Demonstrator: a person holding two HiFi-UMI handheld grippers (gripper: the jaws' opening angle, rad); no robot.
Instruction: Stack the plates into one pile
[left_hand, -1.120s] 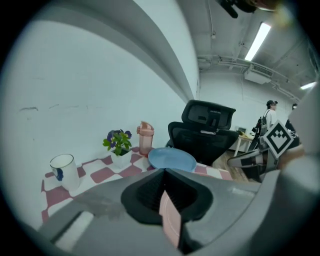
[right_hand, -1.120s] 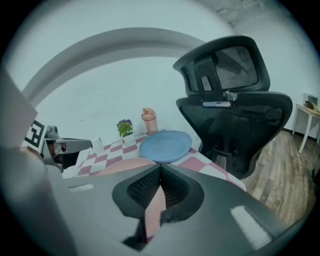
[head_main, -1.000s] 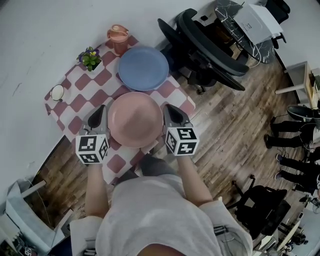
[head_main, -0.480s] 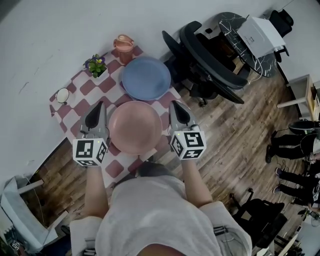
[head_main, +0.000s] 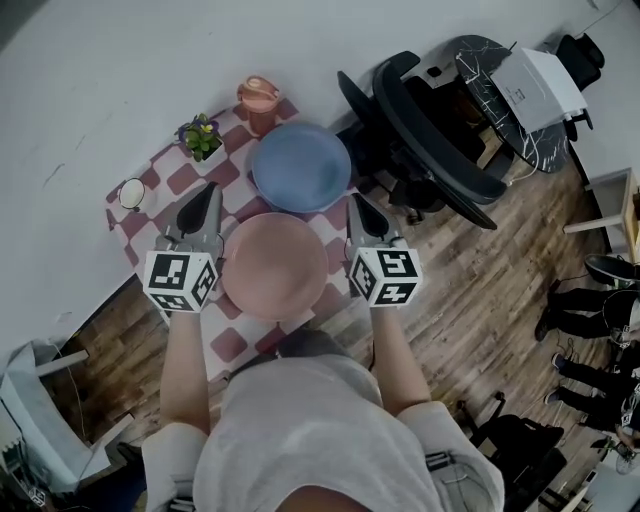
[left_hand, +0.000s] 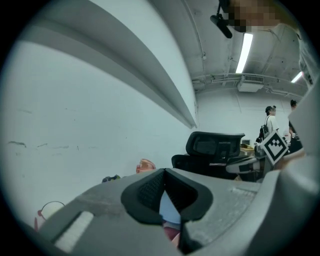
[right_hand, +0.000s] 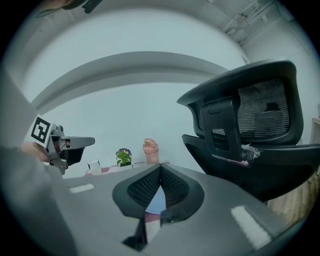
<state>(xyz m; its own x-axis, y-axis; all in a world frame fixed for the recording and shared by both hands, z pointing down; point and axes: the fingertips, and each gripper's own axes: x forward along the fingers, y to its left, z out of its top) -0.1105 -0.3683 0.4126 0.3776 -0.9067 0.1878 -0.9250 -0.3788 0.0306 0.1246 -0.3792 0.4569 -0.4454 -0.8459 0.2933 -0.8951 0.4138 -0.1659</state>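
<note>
A pink plate (head_main: 275, 265) hangs above the checked tablecloth (head_main: 150, 172), carried between my two grippers. My left gripper (head_main: 210, 192) lies along its left rim and my right gripper (head_main: 357, 202) along its right rim. Both have their jaws shut tip to tip, with nothing pinched between them. Whether the rim rests on them or is pressed between them I cannot tell. A blue plate (head_main: 300, 167) lies on the table just beyond the pink one. Past my shut left gripper (left_hand: 164, 172) a sliver of the blue plate (left_hand: 169, 212) shows, and the same past my right gripper (right_hand: 160, 167).
A pink cup (head_main: 258, 103), a small potted plant (head_main: 203, 135) and a white mug (head_main: 132, 192) stand along the table's far side by the wall. A black office chair (head_main: 430, 130) stands close to the table's right. Farther right, a round table holds a white printer (head_main: 530, 85).
Both grippers have risen with the pink plate between them, lifting it higher above the cloth and slightly toward the blue plate. The jaws have stayed shut.
</note>
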